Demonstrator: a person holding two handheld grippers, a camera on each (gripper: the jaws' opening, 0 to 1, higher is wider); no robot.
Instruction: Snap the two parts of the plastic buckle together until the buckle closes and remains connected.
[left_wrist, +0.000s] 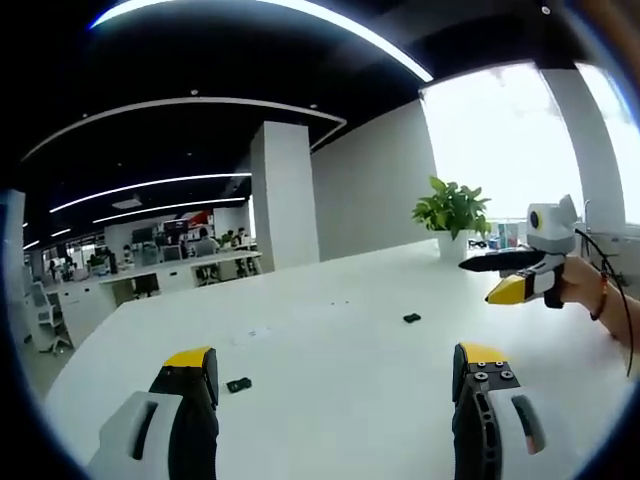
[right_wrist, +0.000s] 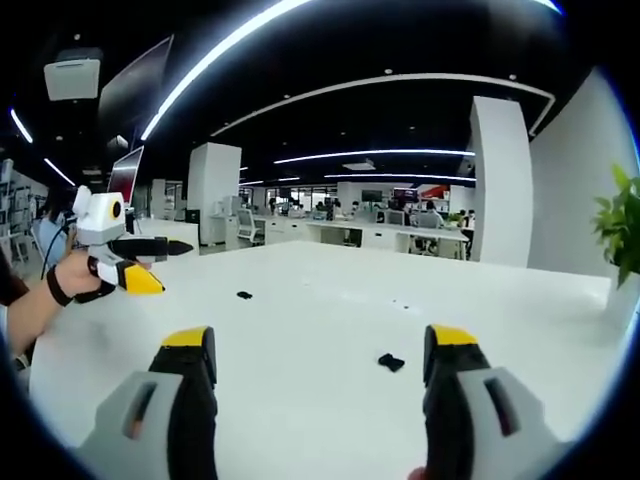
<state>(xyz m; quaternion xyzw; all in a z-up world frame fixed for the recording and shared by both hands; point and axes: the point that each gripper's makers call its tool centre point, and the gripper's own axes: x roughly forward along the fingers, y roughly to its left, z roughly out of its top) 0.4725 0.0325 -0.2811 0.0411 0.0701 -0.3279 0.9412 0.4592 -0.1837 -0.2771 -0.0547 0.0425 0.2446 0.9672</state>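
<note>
Two small black buckle parts lie apart on the white table (left_wrist: 330, 300). In the left gripper view one part (left_wrist: 238, 384) sits just beside my left jaw and the other (left_wrist: 411, 318) lies farther out to the right. My left gripper (left_wrist: 335, 368) is open above the table, holding nothing. In the right gripper view one part (right_wrist: 391, 362) lies close to my right jaw and the other (right_wrist: 244, 295) lies farther off to the left. My right gripper (right_wrist: 320, 348) is open and holds nothing. Each gripper shows in the other's view, hand-held: the right gripper (left_wrist: 508, 276), the left gripper (right_wrist: 138, 262).
A potted plant (left_wrist: 452, 210) stands at the table's far side by the bright window, seen also at the right edge as the plant (right_wrist: 622, 230). A white pillar (left_wrist: 284, 195) and office desks (right_wrist: 380, 235) with people lie beyond the table (right_wrist: 300, 320).
</note>
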